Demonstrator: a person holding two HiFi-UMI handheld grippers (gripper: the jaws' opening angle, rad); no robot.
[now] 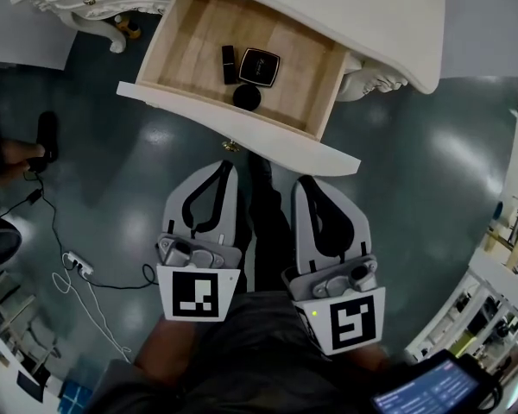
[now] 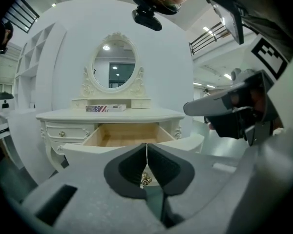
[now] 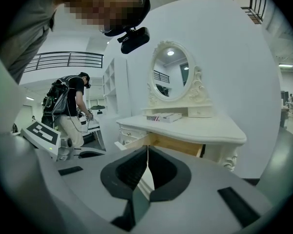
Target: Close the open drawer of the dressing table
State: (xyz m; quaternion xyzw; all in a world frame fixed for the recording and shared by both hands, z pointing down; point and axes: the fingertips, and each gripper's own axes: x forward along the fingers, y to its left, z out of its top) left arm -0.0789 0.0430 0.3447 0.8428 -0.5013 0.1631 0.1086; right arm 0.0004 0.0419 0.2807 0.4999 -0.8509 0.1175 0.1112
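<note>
The white dressing table (image 1: 354,15) has its middle drawer (image 1: 315,76) pulled far out, showing a pale wooden bottom. The drawer's white front panel (image 1: 181,102) faces me, with a small brass knob (image 1: 231,147) under it. My left gripper (image 1: 227,167) hangs just short of that panel near the knob, jaws shut and holding nothing. My right gripper (image 1: 304,182) hangs beside it, a little further back, also shut and holding nothing. In the left gripper view, the open drawer (image 2: 124,134) lies straight ahead of the left gripper (image 2: 146,145). In the right gripper view the drawer (image 3: 178,146) sits beyond the right gripper (image 3: 147,148).
In the drawer lie a black tube (image 1: 230,64), a dark square compact (image 1: 259,67) and a round black lid (image 1: 247,97). A flat box (image 2: 105,108) rests on the tabletop under the oval mirror (image 2: 115,65). A cable and power strip (image 1: 76,266) lie on the floor at left. Another person (image 3: 71,108) stands far left.
</note>
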